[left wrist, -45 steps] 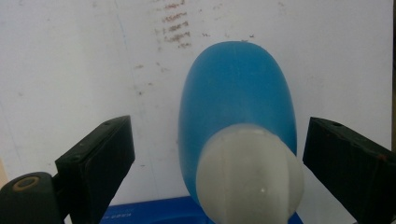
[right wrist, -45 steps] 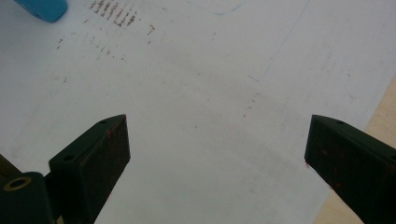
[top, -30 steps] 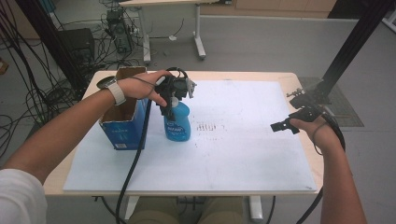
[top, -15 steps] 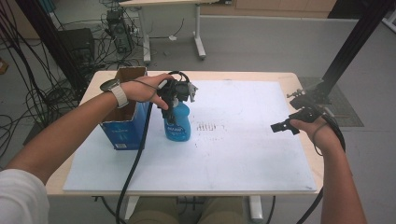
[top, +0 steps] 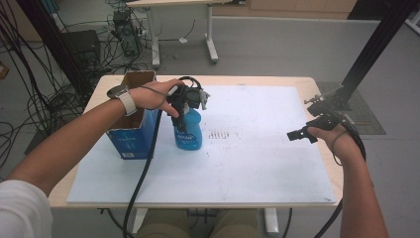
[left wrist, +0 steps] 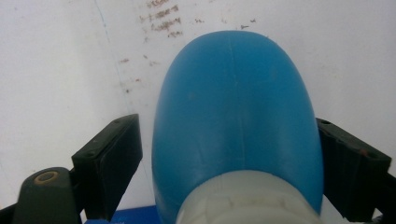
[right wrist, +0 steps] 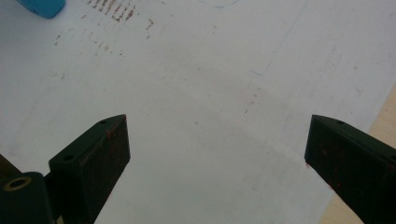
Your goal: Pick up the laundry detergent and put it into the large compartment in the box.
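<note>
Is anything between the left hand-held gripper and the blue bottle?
Nothing visible. The left hand-held gripper straddles the blue bottle near its neck; its jaws have just been closing. One pad touches the bottle; a sliver of gap remains at the other.

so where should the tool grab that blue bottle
Grip the blue bottle at its narrow white neck, from above. It stands upright and its body bulges wider below, so the neck suits the jaws. The left tool is there, jaws just closing, a gap still at one pad.
</note>
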Motion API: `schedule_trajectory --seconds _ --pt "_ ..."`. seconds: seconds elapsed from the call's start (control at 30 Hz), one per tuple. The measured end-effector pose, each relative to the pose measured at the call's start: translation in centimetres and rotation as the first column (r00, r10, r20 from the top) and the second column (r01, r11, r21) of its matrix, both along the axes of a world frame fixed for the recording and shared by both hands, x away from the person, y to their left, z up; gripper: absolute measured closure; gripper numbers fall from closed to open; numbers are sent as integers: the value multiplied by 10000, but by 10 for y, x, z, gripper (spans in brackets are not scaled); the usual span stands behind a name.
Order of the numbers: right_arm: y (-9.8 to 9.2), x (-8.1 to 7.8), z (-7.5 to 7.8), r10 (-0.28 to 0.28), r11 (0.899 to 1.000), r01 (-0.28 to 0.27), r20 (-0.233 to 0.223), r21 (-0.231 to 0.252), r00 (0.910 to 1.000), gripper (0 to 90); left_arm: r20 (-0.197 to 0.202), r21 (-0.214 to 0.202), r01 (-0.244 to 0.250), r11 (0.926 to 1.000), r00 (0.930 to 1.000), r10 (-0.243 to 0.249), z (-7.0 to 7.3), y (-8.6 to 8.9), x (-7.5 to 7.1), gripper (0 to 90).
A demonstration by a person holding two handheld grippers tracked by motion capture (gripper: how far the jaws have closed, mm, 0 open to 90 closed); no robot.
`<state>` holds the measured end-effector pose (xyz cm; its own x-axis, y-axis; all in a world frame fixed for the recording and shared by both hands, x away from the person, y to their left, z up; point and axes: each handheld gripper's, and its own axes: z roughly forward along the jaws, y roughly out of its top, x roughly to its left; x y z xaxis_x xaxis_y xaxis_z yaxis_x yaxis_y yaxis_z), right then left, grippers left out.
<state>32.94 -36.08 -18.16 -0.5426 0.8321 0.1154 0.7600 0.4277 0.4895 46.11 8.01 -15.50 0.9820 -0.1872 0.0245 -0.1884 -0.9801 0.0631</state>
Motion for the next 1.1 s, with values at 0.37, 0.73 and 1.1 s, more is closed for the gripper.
schedule_trajectory --seconds 0.37,0.73,1.1 --pt "-1 -2 0 -28 10000 28 23 28 10000 67 153 156 -1 9999 9999 -1 0 -3 -3 232" --pt "-2 -2 -1 -30 10000 30 48 48 10000 67 156 186 -35 9998 9999 32 -1 -3 -4 303" --pt "-1 -3 0 -15 10000 15 85 53 10000 67 120 241 -106 9997 9999 103 0 -4 -5 379"
